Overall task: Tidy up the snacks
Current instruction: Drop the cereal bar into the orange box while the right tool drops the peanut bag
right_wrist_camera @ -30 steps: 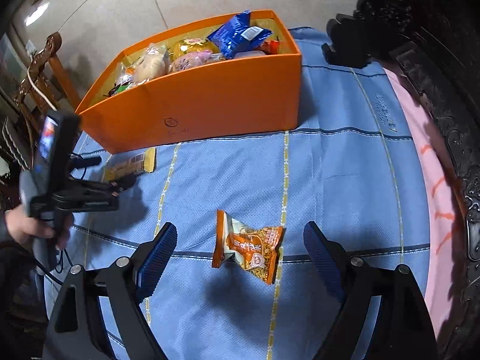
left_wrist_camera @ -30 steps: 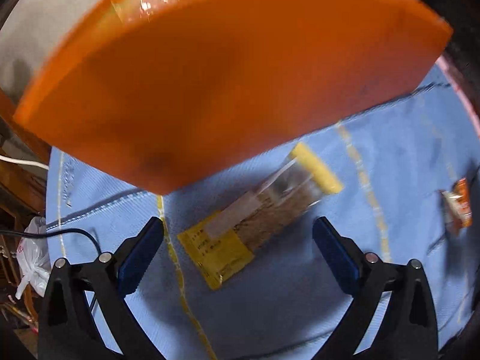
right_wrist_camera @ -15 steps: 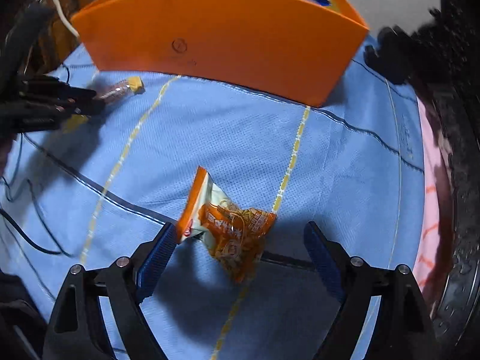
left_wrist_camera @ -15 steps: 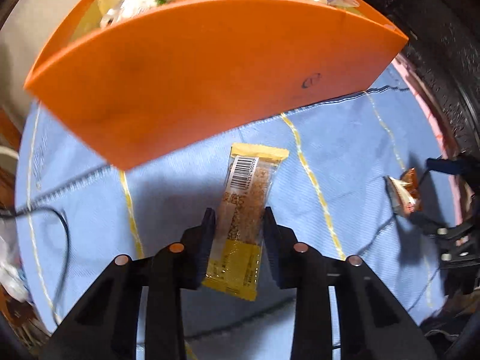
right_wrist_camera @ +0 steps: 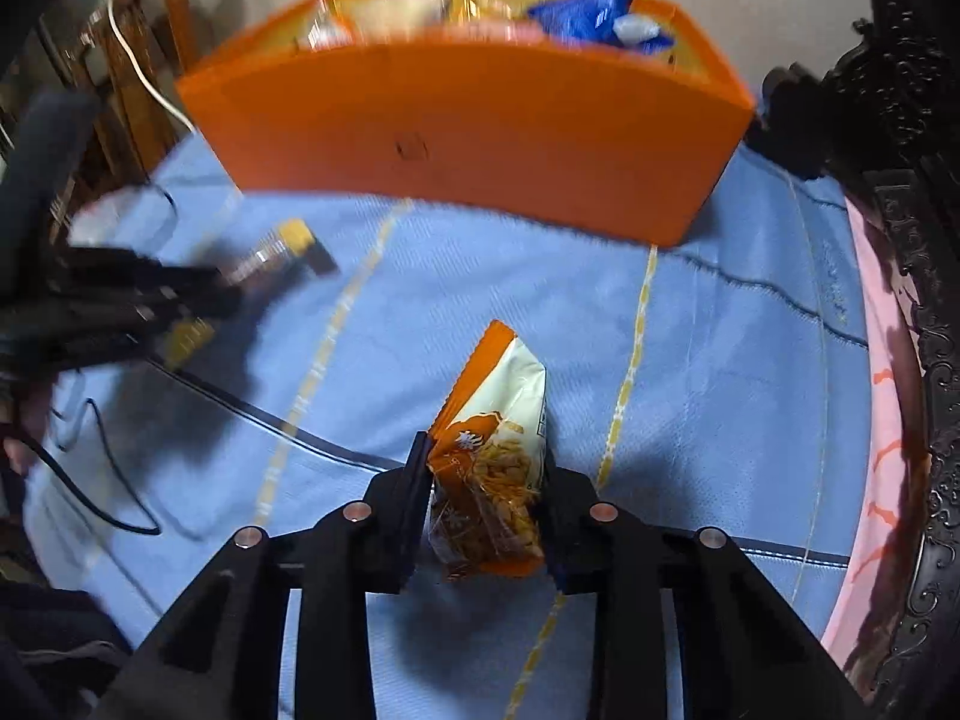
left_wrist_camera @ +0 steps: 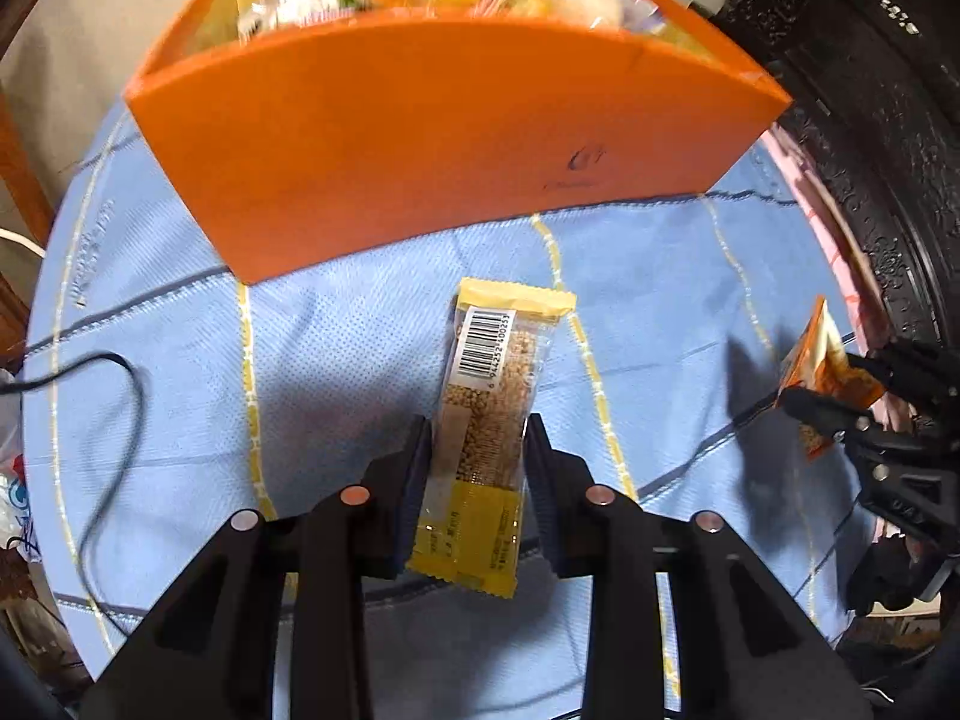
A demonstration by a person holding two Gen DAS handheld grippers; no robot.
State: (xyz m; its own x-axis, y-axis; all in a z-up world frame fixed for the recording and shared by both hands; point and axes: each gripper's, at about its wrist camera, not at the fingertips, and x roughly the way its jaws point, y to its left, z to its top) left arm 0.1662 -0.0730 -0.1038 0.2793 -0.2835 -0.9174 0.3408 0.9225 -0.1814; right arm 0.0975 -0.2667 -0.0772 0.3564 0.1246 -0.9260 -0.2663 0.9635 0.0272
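Two snacks are in your grip: your left hand-held gripper (left_wrist_camera: 477, 450) is clamped on the yellow grain bar (left_wrist_camera: 489, 414), your right hand-held gripper (right_wrist_camera: 486, 480), just closed, pinches the orange snack packet (right_wrist_camera: 492, 468), both before the orange box (left_wrist_camera: 420, 138).

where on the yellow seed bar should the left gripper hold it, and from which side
Hold the seed bar across its narrow width on the long edges, near the lower half, coming from above with the fingers along its length. It is long, flat and slim, so the short span fits between the jaws. The left gripper, whose jaws have just closed, is shut on it that way, barcode end pointing toward the orange box.
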